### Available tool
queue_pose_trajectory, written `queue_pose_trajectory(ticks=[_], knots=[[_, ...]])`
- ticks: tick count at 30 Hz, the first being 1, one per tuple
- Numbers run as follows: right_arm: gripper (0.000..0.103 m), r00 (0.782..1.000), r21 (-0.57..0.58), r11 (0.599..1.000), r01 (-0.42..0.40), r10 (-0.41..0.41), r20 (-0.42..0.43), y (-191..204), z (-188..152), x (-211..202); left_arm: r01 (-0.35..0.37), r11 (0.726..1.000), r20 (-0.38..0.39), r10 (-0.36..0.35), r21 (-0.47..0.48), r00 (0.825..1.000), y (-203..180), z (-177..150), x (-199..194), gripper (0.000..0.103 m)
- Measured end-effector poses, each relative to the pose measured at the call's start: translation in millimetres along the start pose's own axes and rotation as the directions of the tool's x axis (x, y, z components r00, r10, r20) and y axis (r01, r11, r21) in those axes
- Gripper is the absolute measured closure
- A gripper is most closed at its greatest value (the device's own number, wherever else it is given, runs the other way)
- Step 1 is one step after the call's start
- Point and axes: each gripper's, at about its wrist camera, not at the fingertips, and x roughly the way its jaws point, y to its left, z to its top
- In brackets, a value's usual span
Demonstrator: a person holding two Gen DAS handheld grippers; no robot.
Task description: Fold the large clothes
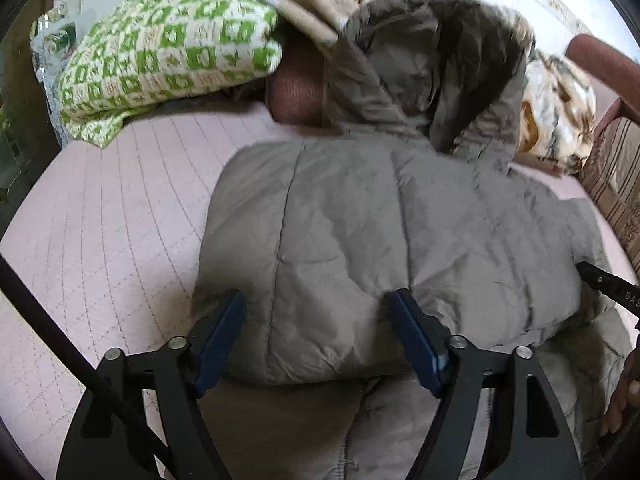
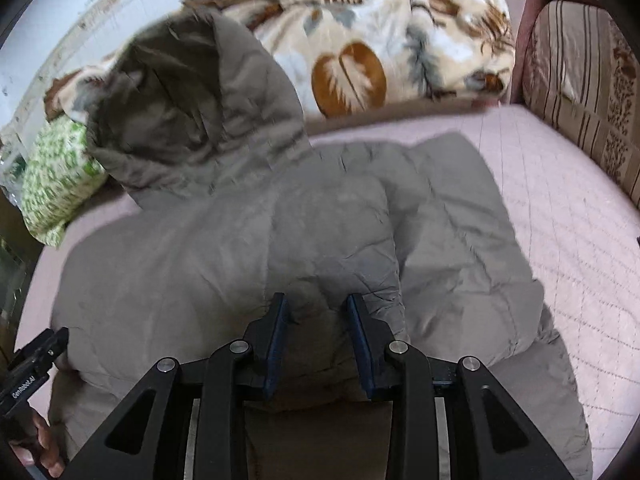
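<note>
A grey-beige quilted puffer jacket with a hood (image 1: 360,240) lies spread on the pale pink quilted bed cover (image 1: 100,220) in front of me, its hood (image 2: 192,100) raised and slumped toward the far side of the bed. The body of the jacket is folded over on itself, so a thick padded edge faces me.

My left gripper (image 1: 316,340) stands wide, its blue-padded fingers (image 1: 218,336) set on either side of that padded fold; the fabric bulges between them, but the pads look spread apart rather than pinching it. My right gripper (image 2: 316,340) is narrower, and a bunched lump of jacket fabric sits between its blue pads (image 2: 276,344); I cannot tell whether they actually press on it.

In the right wrist view the other gripper's black body shows at the lower left with white lettering that seems to read "GenRobot.AI" (image 2: 24,388), held by my hand (image 2: 44,440). In the left wrist view a black part at the right edge carries letters "DAS" (image 1: 630,296), cut off by the frame.

Beyond the jacket, a green-and-cream checked crochet blanket (image 1: 168,56) is folded at the far left, and a cream fleece blanket with brown leaf prints (image 2: 380,40) is heaped along the far side. A brown striped sofa cushion (image 2: 580,92) borders the bed on the right.
</note>
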Motion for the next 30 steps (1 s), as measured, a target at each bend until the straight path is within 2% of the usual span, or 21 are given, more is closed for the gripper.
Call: queue_pose_trajectory(ticks=[3, 7, 10, 13, 17, 19, 23, 26, 30], knots=[[0.069, 1.0, -0.018, 1.0, 0.013, -0.013, -0.025, 0.5, -3.6, 8.0, 0.0, 1.0, -0.024, 0.0, -0.014, 1.0, 3.6, -1.7, 8.2, 0.02], [0.069, 0.999, -0.025, 1.0, 0.019, -0.02, -0.033, 1.0, -4.8, 9.7, -0.001, 1.0, -0.02, 0.001, -0.014, 1.0, 4.0, -2.8, 5.8, 0.02], [0.069, 0.999, -0.04, 0.999, 0.024, -0.026, -0.034, 2.3, -5.4, 8.5, 0.006, 1.0, 0.019, -0.006, -0.016, 1.0, 3.0, -0.4, -6.6, 0.02], [0.069, 1.0, -0.05, 0.999, 0.012, -0.013, -0.023, 6.3, -2.6, 2.8, 0.043, 0.999, 0.079, -0.042, -0.01, 0.996, -2.9, 4.4, -24.5, 0.02], [0.068, 0.997, -0.082, 0.996, -0.028, 0.033, 0.066, 21.1, 0.3, -22.4, 0.084, 0.996, 0.136, -0.088, 0.036, 0.987, -21.4, 9.1, -42.3, 0.02], [0.062, 0.993, -0.131, 0.99, -0.043, 0.057, 0.106, 34.8, -1.6, -30.5, 0.087, 0.994, 0.13, -0.095, 0.067, 0.987, -33.5, 7.4, -40.4, 0.02], [0.061, 0.991, -0.177, 0.979, -0.105, 0.118, 0.064, 53.1, -9.2, -23.0, 0.075, 0.99, 0.083, -0.085, 0.122, 0.993, -52.2, -1.3, -25.0, 0.02], [0.061, 0.994, -0.211, 0.973, -0.093, 0.104, 0.043, 62.1, -14.1, -15.4, 0.058, 0.988, 0.045, -0.065, 0.143, 0.997, -57.2, -6.2, -13.0, 0.02], [0.06, 0.995, -0.196, 0.976, -0.098, 0.099, -0.006, 59.0, -18.5, -0.6, 0.043, 0.989, -0.001, -0.044, 0.14, 0.999, -55.9, -11.3, -0.9, 0.02]])
